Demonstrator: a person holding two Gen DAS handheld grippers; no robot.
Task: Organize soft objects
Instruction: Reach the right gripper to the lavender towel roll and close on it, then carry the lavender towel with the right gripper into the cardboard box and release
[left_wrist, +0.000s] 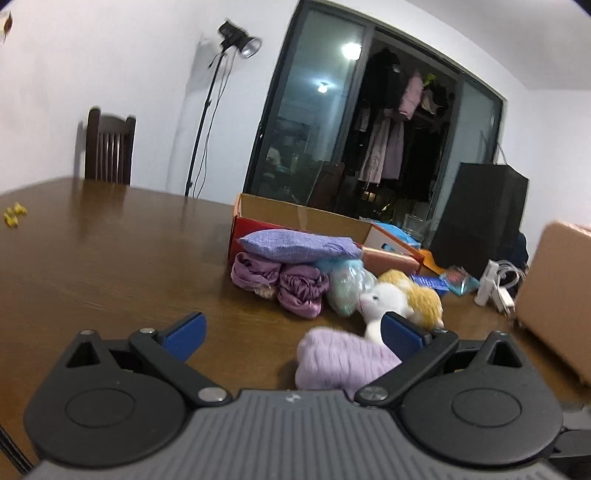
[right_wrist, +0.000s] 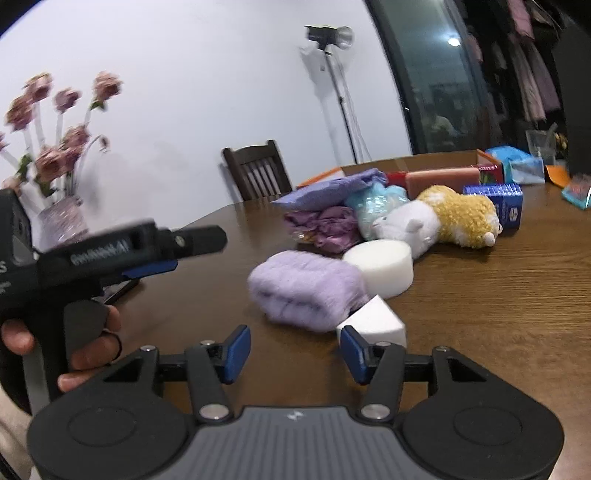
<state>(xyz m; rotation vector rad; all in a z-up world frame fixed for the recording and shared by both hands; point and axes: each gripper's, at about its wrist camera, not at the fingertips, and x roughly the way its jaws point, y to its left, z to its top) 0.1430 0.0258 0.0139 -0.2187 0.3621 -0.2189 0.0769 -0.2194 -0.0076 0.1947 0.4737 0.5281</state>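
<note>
A folded fluffy lilac towel (right_wrist: 306, 291) lies on the brown table (right_wrist: 498, 314); it also shows in the left wrist view (left_wrist: 343, 360). Beside it are a round white sponge (right_wrist: 380, 266) and a white wedge sponge (right_wrist: 373, 321). A white and yellow alpaca plush (right_wrist: 443, 218) lies behind them, seen also in the left wrist view (left_wrist: 402, 295). Purple cloths (left_wrist: 280, 280), a lilac pillow (left_wrist: 299, 245) and a teal bag (left_wrist: 347, 284) are piled further back. My left gripper (left_wrist: 291, 330) is open, with the towel just inside its right finger. My right gripper (right_wrist: 293, 352) is open and empty, just short of the towel and wedge.
An open cardboard box (left_wrist: 306, 218) stands behind the pile. A blue box (right_wrist: 502, 203) sits right of the plush. A vase of pink flowers (right_wrist: 59, 218) is at the left. A chair (right_wrist: 258, 173) stands at the far edge. A tan box (left_wrist: 557, 302) is at the right.
</note>
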